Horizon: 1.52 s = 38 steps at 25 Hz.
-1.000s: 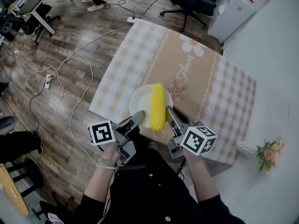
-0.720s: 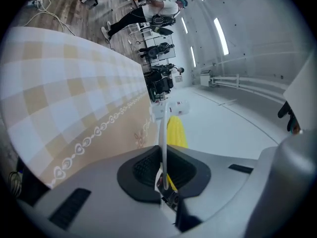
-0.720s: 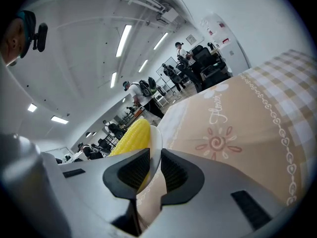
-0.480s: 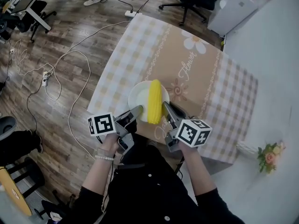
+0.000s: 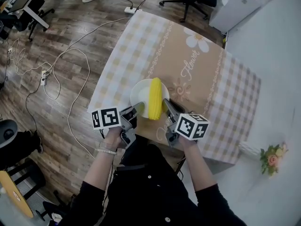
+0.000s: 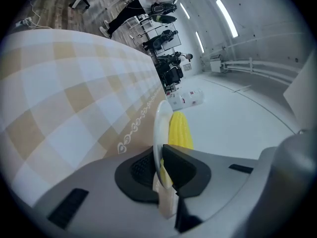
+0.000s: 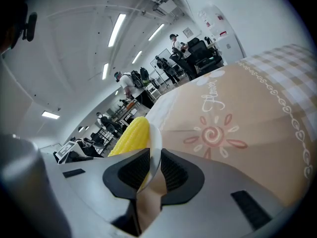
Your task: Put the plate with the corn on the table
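While the rectangular table point(image 5: 207, 74), covered in a beige-and-white checked cloth with flower prints, lies close beneath the load, contact with it cannot be confirmed from any view. The plate is judged not yet set down. It is held over the near left part of the cloth, so a release too close to that edge could send it onto the brown wooden floor point(image 5: 70, 51).

A second risk is seen in the round white plate point(image 5: 139, 92) itself. It is carried only by its thin rim, so uneven lowering of the two sides would tilt it. The long yellow corn cob point(image 5: 155, 98) could then roll off. A slip of the smooth rim out of either pinch is also possible.

The plate looks shallow and glossy, with a slim upturned edge. The cob is laid across its middle, reaching nearly from rim to rim, with its kernel rows plainly visible.

The left gripper point(image 5: 135, 111) is clamped on the near left rim. The right gripper point(image 5: 167, 105) is clamped on the near right rim, and in both the pads are pressed against the rim from either side.
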Each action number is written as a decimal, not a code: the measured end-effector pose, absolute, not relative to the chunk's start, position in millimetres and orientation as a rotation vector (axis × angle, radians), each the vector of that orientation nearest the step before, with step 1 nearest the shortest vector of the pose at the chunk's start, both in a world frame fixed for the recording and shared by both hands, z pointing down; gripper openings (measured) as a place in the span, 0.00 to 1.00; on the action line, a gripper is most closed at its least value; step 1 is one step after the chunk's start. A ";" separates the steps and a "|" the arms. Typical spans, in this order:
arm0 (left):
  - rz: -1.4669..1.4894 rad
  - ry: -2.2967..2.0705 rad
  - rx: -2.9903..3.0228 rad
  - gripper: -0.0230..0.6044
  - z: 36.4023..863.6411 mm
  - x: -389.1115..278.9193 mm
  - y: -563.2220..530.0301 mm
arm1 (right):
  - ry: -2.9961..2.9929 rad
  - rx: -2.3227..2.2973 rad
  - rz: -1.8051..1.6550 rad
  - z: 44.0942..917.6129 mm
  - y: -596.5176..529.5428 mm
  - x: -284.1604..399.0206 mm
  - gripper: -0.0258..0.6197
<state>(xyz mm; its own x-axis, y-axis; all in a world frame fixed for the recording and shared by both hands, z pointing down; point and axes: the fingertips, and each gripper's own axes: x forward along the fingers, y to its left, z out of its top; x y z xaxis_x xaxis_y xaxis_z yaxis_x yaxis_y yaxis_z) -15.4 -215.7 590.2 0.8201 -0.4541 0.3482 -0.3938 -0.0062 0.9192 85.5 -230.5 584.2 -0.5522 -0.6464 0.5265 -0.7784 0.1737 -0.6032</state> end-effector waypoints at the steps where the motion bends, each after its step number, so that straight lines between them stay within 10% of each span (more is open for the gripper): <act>1: -0.040 -0.688 1.619 0.08 593.1 -15.2 -216.5 | -2.280 1.401 1.325 587.1 -231.2 85.6 0.19; 38: 0.293 -0.704 1.596 0.27 628.2 -10.0 -228.6 | -2.011 1.412 1.287 633.9 -243.4 86.3 0.23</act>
<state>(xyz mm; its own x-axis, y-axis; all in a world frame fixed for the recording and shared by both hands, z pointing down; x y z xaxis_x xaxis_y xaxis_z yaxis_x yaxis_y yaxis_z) -10.0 -228.6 628.2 0.7779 -0.2673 0.5687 -0.5918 -0.0073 0.8061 86.3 -243.4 633.9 -0.4322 -0.5465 0.7173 -0.8803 0.0829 -0.4672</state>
